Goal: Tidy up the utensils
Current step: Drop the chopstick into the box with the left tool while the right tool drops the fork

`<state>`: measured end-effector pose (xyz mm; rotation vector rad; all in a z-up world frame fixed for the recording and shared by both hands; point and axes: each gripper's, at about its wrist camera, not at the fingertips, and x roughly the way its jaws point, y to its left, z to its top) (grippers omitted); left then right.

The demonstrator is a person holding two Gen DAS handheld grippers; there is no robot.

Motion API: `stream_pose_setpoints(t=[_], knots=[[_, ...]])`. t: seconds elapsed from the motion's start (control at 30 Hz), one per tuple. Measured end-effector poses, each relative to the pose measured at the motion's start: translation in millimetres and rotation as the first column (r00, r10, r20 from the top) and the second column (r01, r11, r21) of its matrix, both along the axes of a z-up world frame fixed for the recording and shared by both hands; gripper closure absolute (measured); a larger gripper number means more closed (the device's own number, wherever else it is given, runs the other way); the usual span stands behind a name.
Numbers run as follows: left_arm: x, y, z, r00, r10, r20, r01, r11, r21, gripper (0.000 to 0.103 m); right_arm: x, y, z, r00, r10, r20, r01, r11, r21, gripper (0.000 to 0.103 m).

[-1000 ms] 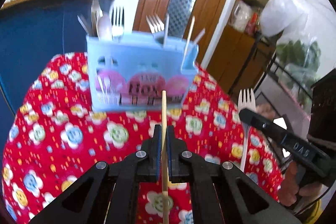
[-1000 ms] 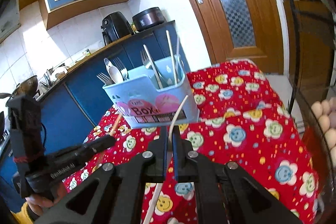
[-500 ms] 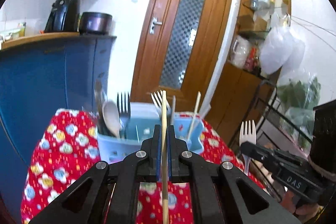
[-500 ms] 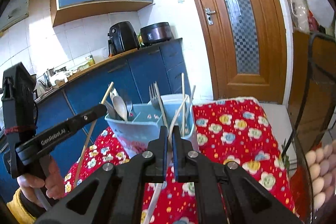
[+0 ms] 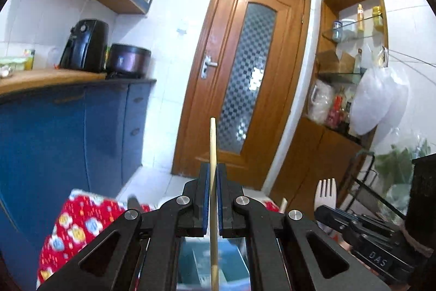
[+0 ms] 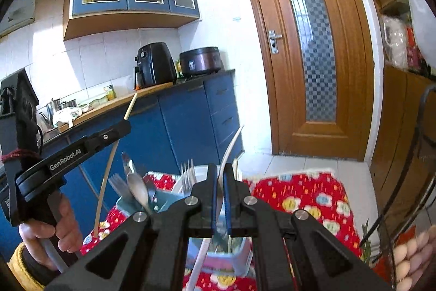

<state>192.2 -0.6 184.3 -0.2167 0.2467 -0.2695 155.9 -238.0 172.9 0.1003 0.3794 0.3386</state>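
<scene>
A wooden chopstick [image 5: 213, 182] is clamped upright between the blue pads of the left gripper [image 5: 213, 173], its jaws drawn in to a narrow slit around the stick, which is seen to rise above the fingertips and to run down below them. In the other view, a white plastic fork [image 6: 230, 152] is pinched edge-on in the right gripper [image 6: 220, 176], the jaws likewise closed to a narrow gap on its handle; the curved head is shown above the fingertips and the handle trailing below.

Directly under and just beyond both grippers, a pale blue utensil box [image 6: 166, 205] is set on a table covered by a red flowered cloth [image 6: 308, 198]. A metal spoon [image 6: 137, 188] and 2 metal forks [image 6: 188, 176] are stood in its compartments. The box is largely hidden by the gripper bodies, so the compartment beneath each held utensil cannot be told.

At the left of the right wrist view, a hand [image 6: 51, 231] with a yellow cuff is wrapped around the left gripper's handle.

Behind the table, blue base cabinets [image 6: 188, 122] are topped by a wooden counter carrying a black air fryer [image 6: 154, 64] and a dark cooker [image 6: 201, 60]. A wooden door [image 6: 310, 45] with patterned glass is shut in the far wall.
</scene>
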Motion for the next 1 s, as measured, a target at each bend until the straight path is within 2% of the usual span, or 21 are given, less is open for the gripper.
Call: stream_pose_setpoints(t=[0.33,0.73,1.0], knots=[[34,3,-12,0.993,0.084,0.085,-0.084,0.996,-0.009,0.099,26,8,-2,0.999,-0.024,0.038,0.026,0.999,-0.037,0.097],[33,1,-39,0.978,0.158,0.136,-0.158,0.987,-0.011,0.099,38,19,-22,0.998,-0.022,0.054,0.026,0.996,-0.084,0.097],[27,-3,-45,0.978,0.155,0.141,-0.159,0.987,0.016,0.099,34,21,-30,0.998,-0.009,0.058,0.015,0.995,-0.095,0.097]])
